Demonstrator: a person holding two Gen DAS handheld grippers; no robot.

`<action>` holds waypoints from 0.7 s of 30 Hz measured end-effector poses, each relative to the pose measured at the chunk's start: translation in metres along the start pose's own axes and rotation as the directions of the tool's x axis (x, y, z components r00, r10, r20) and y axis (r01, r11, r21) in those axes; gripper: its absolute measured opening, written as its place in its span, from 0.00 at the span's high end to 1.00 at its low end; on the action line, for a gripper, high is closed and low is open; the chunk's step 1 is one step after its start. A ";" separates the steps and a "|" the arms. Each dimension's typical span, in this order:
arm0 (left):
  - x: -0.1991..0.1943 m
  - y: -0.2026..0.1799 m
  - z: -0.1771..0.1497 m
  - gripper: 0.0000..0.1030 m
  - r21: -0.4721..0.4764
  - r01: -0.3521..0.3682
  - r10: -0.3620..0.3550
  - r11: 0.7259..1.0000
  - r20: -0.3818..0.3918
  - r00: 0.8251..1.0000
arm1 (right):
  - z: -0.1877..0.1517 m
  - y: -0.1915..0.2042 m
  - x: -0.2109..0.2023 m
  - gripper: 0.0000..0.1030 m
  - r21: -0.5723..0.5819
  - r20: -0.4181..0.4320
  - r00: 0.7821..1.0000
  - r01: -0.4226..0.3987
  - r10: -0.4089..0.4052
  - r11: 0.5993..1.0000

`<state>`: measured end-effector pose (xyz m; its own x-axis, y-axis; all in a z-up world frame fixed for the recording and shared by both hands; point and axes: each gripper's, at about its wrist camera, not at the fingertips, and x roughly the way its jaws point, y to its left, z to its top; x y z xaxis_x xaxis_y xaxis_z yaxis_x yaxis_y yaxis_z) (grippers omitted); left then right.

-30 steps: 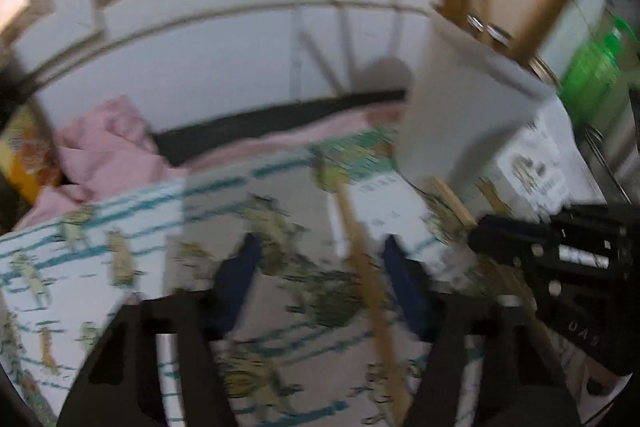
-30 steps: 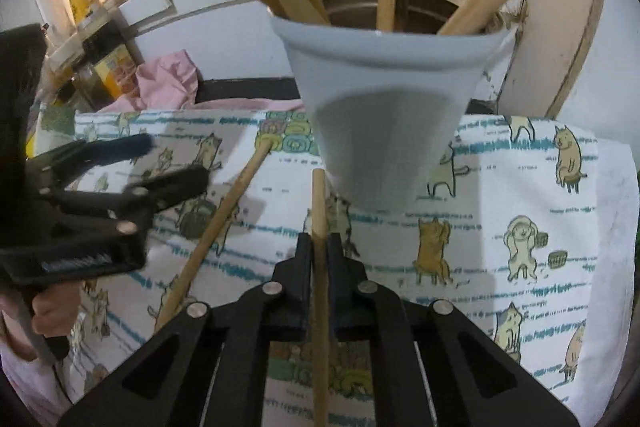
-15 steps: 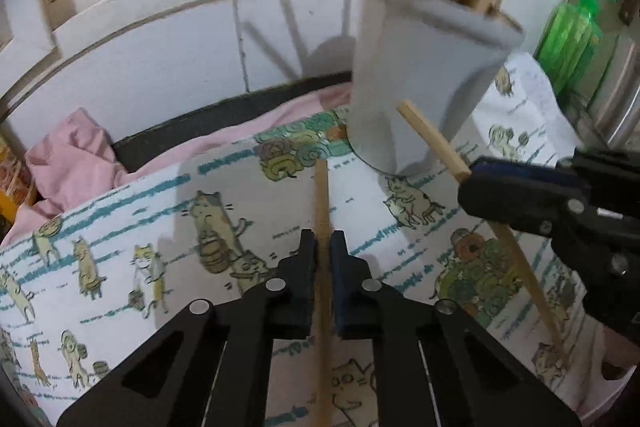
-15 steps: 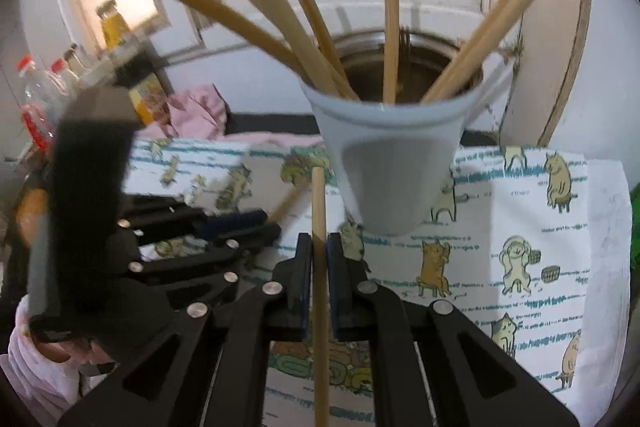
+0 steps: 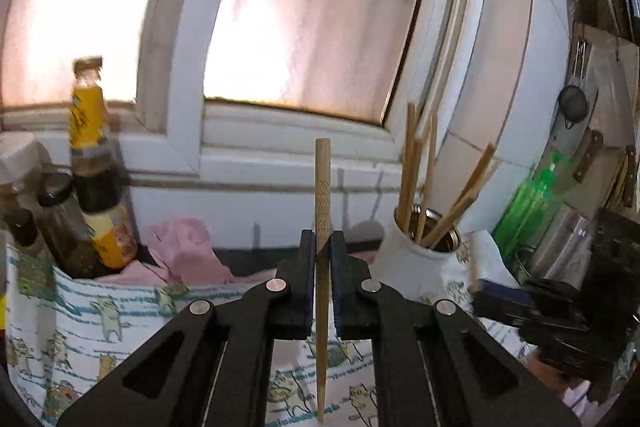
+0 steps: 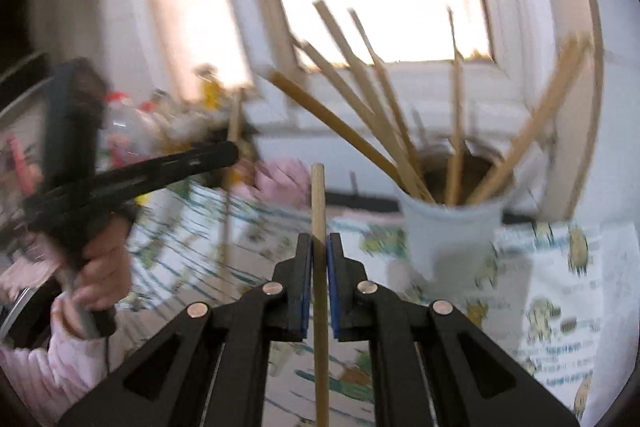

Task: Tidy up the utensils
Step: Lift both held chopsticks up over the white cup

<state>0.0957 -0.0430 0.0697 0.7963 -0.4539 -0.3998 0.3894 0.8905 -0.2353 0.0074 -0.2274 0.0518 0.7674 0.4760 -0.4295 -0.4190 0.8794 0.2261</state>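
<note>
Left wrist view: left gripper (image 5: 322, 249) clamped on a patterned chopstick (image 5: 322, 187) at mid-length, blunt end up, clear of the cloth (image 5: 80, 307). White cup (image 5: 416, 259) of chopsticks stands to its right. Stick looks light, stiff, smooth; likely to pivot in the pads.

Right wrist view, blurred: right gripper (image 6: 319, 251) pinches a plain chopstick (image 6: 318, 199) near its upper part, cup (image 6: 448, 235) ahead-right.

The left gripper (image 5: 322, 247) is held pointing slightly downward, its jaws pinched on a patterned chopstick (image 5: 322, 187) that stands between the pads. The right gripper (image 6: 319, 247) is likewise clamped on a plain chopstick (image 6: 318, 203). In the right wrist view the left hand (image 6: 98, 267) is seen wrapped around its gripper's handle, a pink sleeve (image 6: 60, 355) below
</note>
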 end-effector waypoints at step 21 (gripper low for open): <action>-0.061 0.000 0.001 0.94 0.015 0.122 -0.120 0.992 0.318 0.940 | 0.006 -0.018 -0.064 0.93 0.055 0.360 0.928 -0.126 0.098 0.990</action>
<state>0.0476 -0.0155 0.0950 0.8491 -0.5240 -0.0659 0.4907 0.8289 -0.2686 -0.0313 -0.2733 0.0808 0.8454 0.5305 -0.0619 -0.4852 0.8113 0.3262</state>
